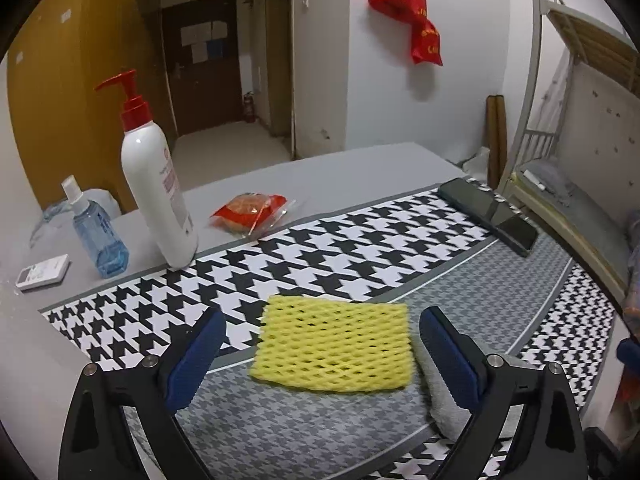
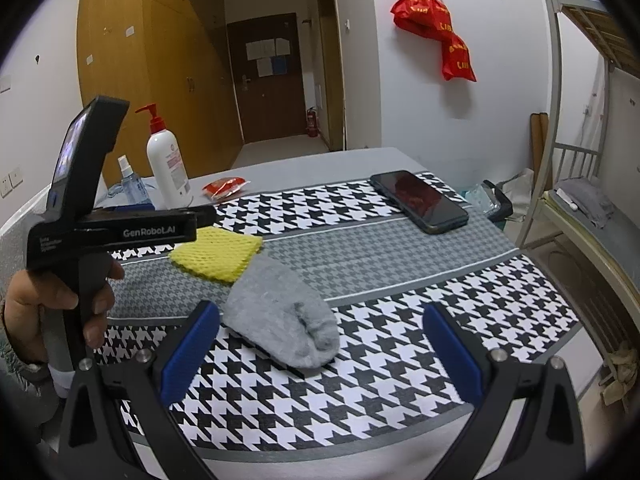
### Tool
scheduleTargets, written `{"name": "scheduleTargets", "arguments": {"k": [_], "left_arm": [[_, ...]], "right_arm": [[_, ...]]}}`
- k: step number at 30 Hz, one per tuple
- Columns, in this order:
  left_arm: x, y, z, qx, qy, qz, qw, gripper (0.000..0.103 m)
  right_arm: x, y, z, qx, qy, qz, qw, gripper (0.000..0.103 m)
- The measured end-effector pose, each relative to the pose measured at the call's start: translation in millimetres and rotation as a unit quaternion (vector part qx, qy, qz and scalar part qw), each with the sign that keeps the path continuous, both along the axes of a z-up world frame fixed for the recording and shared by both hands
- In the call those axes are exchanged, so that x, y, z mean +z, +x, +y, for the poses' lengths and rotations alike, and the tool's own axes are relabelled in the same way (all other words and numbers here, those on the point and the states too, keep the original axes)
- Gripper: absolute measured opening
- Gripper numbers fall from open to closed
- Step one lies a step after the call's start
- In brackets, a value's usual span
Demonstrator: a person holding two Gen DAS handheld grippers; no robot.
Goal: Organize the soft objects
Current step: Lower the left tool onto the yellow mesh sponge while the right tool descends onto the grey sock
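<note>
A yellow foam net (image 1: 332, 346) lies flat on the houndstooth mat (image 1: 360, 248), between and just beyond the blue pads of my left gripper (image 1: 320, 336), which is open and empty. A grey sock (image 1: 438, 392) lies under its right finger. In the right wrist view the grey sock (image 2: 280, 312) lies on the mat (image 2: 400, 280), overlapping the yellow net (image 2: 218, 254). My right gripper (image 2: 320, 344) is open and empty, with the sock just ahead, nearer its left pad. The left gripper's body (image 2: 108, 232) is held at the left.
A white pump bottle (image 1: 158, 184), a blue spray bottle (image 1: 100, 236), a remote (image 1: 42, 272) and a red snack packet (image 1: 250, 212) stand at the mat's far left. A black phone (image 1: 488, 210) lies at the far right. A bunk bed frame (image 2: 580, 184) stands right of the table.
</note>
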State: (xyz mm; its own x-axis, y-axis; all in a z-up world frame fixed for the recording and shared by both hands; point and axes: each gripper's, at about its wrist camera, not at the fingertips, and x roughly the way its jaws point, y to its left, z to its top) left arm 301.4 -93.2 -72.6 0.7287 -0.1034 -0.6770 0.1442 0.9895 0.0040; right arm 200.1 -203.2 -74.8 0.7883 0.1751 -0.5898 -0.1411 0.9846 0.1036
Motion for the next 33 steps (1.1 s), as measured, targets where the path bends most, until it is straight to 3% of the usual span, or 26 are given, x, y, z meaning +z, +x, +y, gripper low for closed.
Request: {"name": "scheduleTargets", "arguments": {"k": [8, 10, 12, 23, 26, 28, 29, 31, 33], "left_arm": [[-26.4, 17.0, -9.9, -0.005, 0.019, 0.057, 0.9982, 0.088], [-36.0, 20.5, -12.0, -0.001, 0.032, 0.071, 0.9970, 0.078], [-43.7, 23.1, -9.4, 0.007, 0.032, 0.081, 0.9962, 0.075], [-49.0, 24.8, -3.9, -0.022, 0.018, 0.080, 0.9964, 0.074], [-46.7, 22.2, -6.9, -0.038, 0.017, 0.079, 0.9960, 0.058], [-45.3, 20.1, -7.2, -0.043, 0.019, 0.075, 0.9961, 0.029], [-45.3, 18.7, -7.7, -0.047, 0.019, 0.073, 0.9960, 0.028], [-45.2, 14.9, -7.7, -0.055, 0.023, 0.061, 0.9964, 0.016], [-45.0, 11.3, -5.4, -0.060, 0.016, 0.053, 0.9967, 0.015]], "right_arm": [[-2.8, 9.9, -1.2, 0.019, 0.012, 0.017, 1.000, 0.102], [-3.9, 9.4, -0.2, 0.025, 0.011, 0.020, 0.999, 0.102], [-4.3, 8.5, 0.5, 0.030, 0.008, 0.020, 0.999, 0.102], [-11.1, 13.7, 11.9, 0.047, -0.006, 0.036, 0.998, 0.102], [-14.2, 18.0, 18.2, 0.051, -0.018, 0.042, 0.998, 0.102], [-15.8, 21.1, 21.0, 0.053, -0.022, 0.045, 0.997, 0.102], [-15.9, 21.8, 21.3, 0.053, -0.023, 0.046, 0.997, 0.102], [-17.2, 24.3, 23.8, 0.059, -0.023, 0.048, 0.997, 0.102], [-18.1, 27.0, 27.4, 0.058, -0.028, 0.052, 0.997, 0.102]]}}
